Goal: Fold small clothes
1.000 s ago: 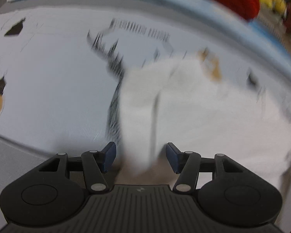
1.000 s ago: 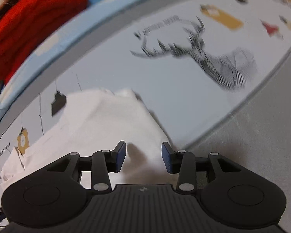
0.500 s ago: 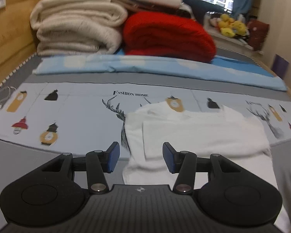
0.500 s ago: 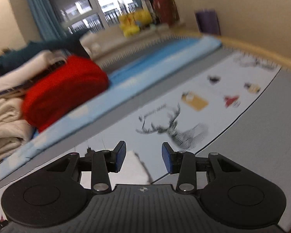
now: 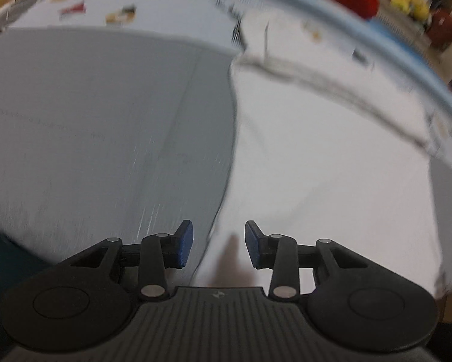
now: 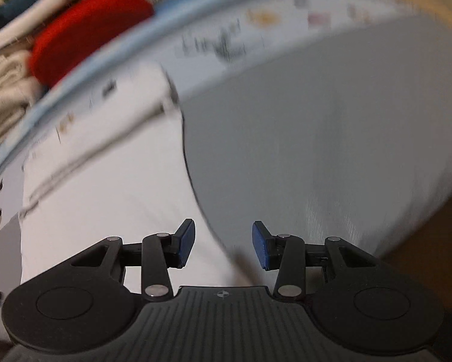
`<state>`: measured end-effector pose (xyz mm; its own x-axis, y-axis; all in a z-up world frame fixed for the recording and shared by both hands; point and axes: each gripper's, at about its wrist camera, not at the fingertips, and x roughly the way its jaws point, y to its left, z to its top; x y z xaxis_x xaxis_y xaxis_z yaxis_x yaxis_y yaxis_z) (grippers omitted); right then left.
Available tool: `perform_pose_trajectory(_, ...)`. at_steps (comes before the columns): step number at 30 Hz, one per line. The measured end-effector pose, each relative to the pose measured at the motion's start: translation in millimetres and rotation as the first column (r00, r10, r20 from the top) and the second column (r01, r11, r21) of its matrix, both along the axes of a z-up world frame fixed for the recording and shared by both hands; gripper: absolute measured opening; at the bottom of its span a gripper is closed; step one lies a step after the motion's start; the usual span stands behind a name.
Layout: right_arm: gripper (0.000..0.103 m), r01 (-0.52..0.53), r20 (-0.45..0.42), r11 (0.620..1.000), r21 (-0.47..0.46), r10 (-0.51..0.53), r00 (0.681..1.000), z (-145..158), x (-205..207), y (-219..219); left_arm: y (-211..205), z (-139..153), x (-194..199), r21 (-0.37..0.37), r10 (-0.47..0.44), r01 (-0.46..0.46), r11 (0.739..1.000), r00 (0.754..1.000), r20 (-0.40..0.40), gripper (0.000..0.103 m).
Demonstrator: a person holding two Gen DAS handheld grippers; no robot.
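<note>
A small white garment [image 5: 316, 157] lies flat on the grey bed sheet [image 5: 105, 120], its sleeves folded in across the top. My left gripper [image 5: 218, 245] is open and empty, low over the garment's near left edge. In the right wrist view the same garment [image 6: 105, 175] fills the left half. My right gripper [image 6: 223, 245] is open and empty, low over the garment's near right edge. Both views are motion-blurred.
A patterned sheet with a deer print [image 6: 223, 45] and a light blue band [image 5: 377, 36] lie beyond the garment. A red folded blanket [image 6: 87, 30] and cream folded blankets [image 6: 5, 90] are stacked at the back. The bed's wooden edge [image 6: 431, 271] shows at lower right.
Both grippers have swung down from looking across the bed to the near bottom edge of the garment, one at each side. Both stay open and empty.
</note>
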<state>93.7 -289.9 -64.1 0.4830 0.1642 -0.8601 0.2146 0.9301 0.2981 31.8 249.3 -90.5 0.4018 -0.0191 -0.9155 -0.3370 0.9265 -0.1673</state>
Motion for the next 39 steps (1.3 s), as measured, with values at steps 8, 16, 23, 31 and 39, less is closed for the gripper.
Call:
perform_pose_trajectory(8,0.044,-0.096,-0.128,0.993,-0.071,0.086,0.988,-32.9,4.9,20.4,-8.3,-20.4,2.4,0.032,-0.084,0.087,0.996,0.993,-0.081,0.042)
perform_pose_trajectory(16,0.046,-0.184,-0.169,0.967,-0.177,0.154,0.973,-48.3,1.2,38.3,-8.7,-26.8,-4.7,0.054,-0.098,0.103,0.993,0.991,-0.091,0.041)
perform_pose_trajectory(23,0.046,-0.278,-0.167,0.938,-0.209,0.246,0.955,-50.9,2.8,52.0,-20.3,-27.4,-8.2,0.075,-0.144,0.150,0.986,0.987,-0.075,0.021)
perform_pose_trajectory(31,0.043,-0.281,-0.161,0.936,-0.214,0.250,0.955,-50.2,-0.7,49.0,-24.3,-27.7,-6.2,0.096,-0.156,0.164,0.982,0.984,-0.081,0.022)
perform_pose_trajectory(39,0.040,-0.271,-0.159,0.937,-0.220,0.240,0.958,-50.3,0.3,52.0,-27.5,-29.8,-5.8,0.110,-0.160,0.169,0.980,0.984,-0.080,0.022)
